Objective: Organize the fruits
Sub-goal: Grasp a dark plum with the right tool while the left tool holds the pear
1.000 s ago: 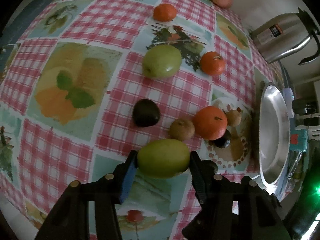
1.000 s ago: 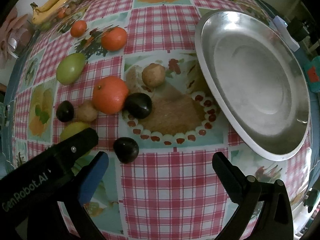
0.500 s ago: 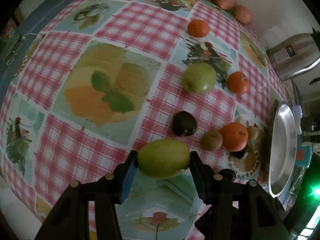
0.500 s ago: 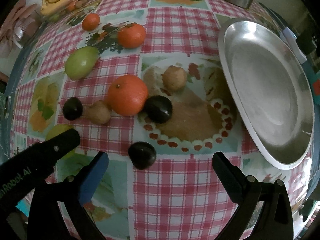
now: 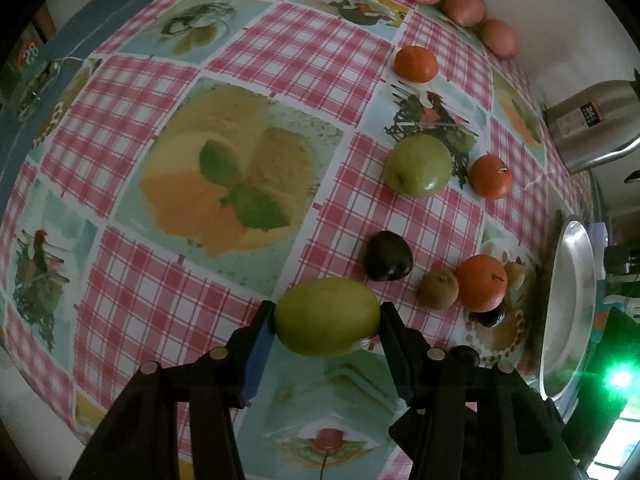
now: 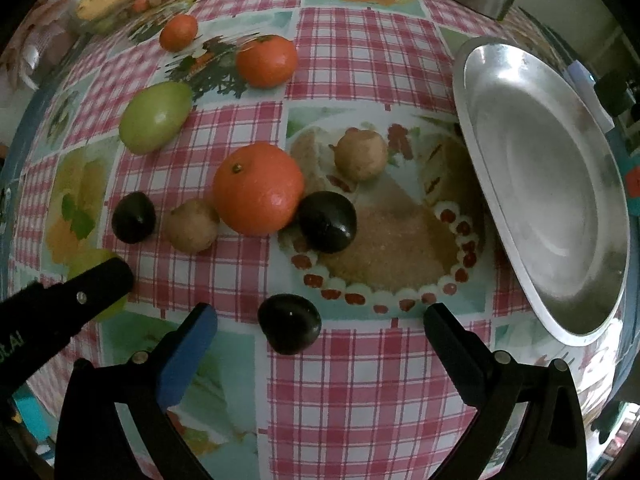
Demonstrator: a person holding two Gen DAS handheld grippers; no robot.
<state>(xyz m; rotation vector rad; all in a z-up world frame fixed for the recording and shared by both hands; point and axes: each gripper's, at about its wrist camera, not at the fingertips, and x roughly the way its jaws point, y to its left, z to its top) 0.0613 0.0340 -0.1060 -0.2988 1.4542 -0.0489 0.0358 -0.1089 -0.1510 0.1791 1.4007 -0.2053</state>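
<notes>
Left claw [image 5: 327,322] is clenched on green fruit [image 5: 327,322], now carried off the desk [image 5: 248,60].
Right claw [image 6: 320,316], released, is lowered nearer a dark plum [image 6: 289,329]; metal plate [image 6: 472,80] is not yet filled.

Dim indoor light, heavy fisheye edge distortion

My right gripper [image 6: 320,320] hangs with jaws spread wide; a dark plum [image 6: 289,329] lies between my fingers [image 6: 188,354], nearer the left one.
</notes>
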